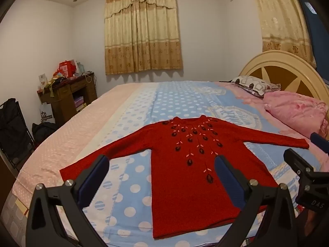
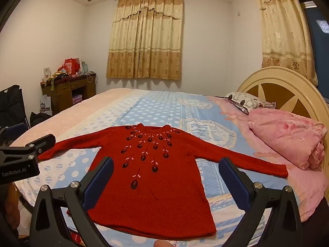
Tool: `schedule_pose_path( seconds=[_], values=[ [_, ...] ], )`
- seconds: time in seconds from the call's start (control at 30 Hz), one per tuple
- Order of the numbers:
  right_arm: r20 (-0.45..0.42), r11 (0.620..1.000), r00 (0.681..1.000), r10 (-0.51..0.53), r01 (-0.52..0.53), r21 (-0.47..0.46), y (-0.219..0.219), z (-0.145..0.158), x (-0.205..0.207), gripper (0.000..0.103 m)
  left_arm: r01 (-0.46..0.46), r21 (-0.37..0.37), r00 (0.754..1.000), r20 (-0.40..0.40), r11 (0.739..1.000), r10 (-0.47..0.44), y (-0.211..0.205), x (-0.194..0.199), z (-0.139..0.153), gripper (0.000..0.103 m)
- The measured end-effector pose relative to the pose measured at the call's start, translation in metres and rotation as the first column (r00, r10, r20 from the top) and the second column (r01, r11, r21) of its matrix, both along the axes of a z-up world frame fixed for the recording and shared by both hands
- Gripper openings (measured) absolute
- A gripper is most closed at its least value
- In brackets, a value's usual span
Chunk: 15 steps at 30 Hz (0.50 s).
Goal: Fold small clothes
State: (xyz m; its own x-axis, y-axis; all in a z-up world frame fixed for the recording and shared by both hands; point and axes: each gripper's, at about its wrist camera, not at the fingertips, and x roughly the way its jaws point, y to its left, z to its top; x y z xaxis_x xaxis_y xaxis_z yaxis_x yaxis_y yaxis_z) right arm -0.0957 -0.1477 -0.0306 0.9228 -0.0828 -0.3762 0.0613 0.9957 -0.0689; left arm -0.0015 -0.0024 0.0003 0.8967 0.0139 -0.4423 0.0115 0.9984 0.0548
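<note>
A small red knit sweater (image 1: 193, 177) with dark embroidered flowers lies flat and face up on the bed, both sleeves spread out, collar away from me. It also shows in the right wrist view (image 2: 152, 187). My left gripper (image 1: 162, 164) is open and empty, held above the sweater's left side near its hem. My right gripper (image 2: 166, 166) is open and empty above the sweater's lower body. The right gripper also shows at the right edge of the left wrist view (image 1: 304, 168). The left gripper's body shows at the left edge of the right wrist view (image 2: 22, 158).
The bed sheet (image 1: 144, 111) is blue with white dots and pink borders. A folded pink quilt (image 2: 287, 140) and a patterned pillow (image 2: 246, 100) lie by the cream headboard (image 2: 287, 90). A cluttered wooden desk (image 2: 67, 90) and dark bags (image 1: 12, 127) stand at the left.
</note>
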Motion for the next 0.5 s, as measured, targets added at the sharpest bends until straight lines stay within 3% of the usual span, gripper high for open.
schedule_pose_path(
  seconds=[0.07, 0.5],
  values=[
    [0.004, 1.0, 1.0, 0.0, 0.0, -0.003, 0.0, 0.0, 0.0, 0.102, -0.005, -0.026, 1.0, -0.028, 1.0, 0.004, 0.0, 0.002, 0.0, 0.103],
    [0.0, 1.0, 1.0, 0.001, -0.001, -0.002, 0.003, -0.002, 0.0, 0.102, -0.002, -0.029, 1.0, -0.029, 1.0, 0.001, 0.009, 0.001, -0.003, 0.103]
  ],
)
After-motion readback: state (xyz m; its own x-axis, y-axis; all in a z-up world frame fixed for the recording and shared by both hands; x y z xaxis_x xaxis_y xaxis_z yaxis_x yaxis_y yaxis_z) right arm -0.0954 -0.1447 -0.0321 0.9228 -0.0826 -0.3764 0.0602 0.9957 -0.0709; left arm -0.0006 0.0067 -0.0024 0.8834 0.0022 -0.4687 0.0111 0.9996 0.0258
